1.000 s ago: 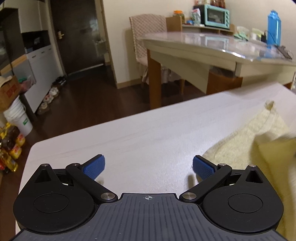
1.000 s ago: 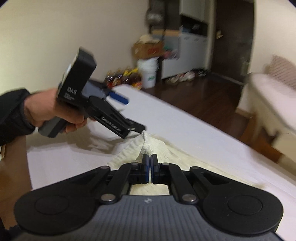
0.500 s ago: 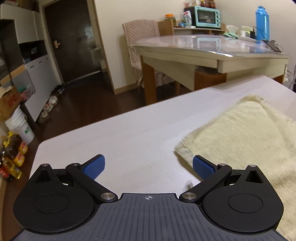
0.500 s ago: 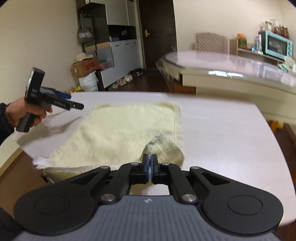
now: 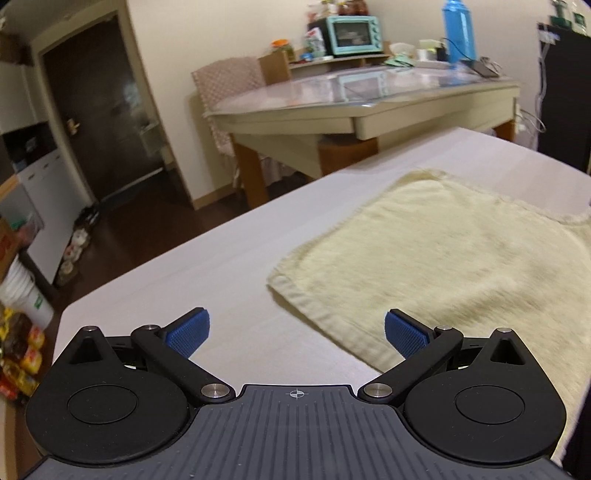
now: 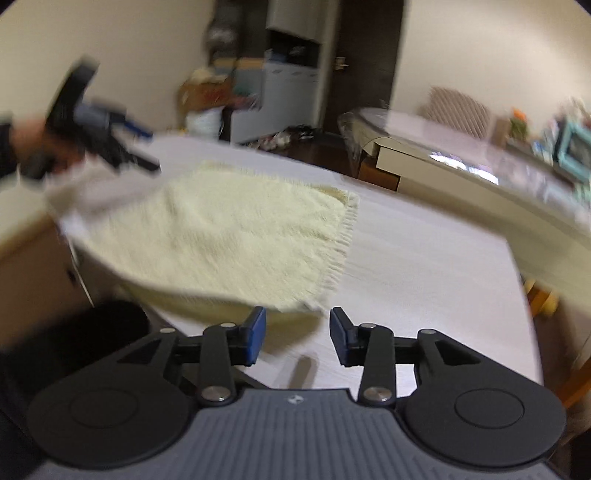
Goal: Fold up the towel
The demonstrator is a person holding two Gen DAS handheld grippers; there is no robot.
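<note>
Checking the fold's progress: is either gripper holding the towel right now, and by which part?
Nothing is held. Left gripper and right gripper are open; the towel lies free.

A white bench stands on a dark wooden floor. Beyond it, a glass-topped dining table carries a blue bottle, near a teal toaster oven.

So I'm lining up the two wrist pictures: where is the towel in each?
Left wrist: the towel fills the right half, lying on the white table.
Right wrist: it sits centre-left, ahead of the open right gripper.
Shared landmark: the teal toaster oven, at the right edge in the right view.
</note>
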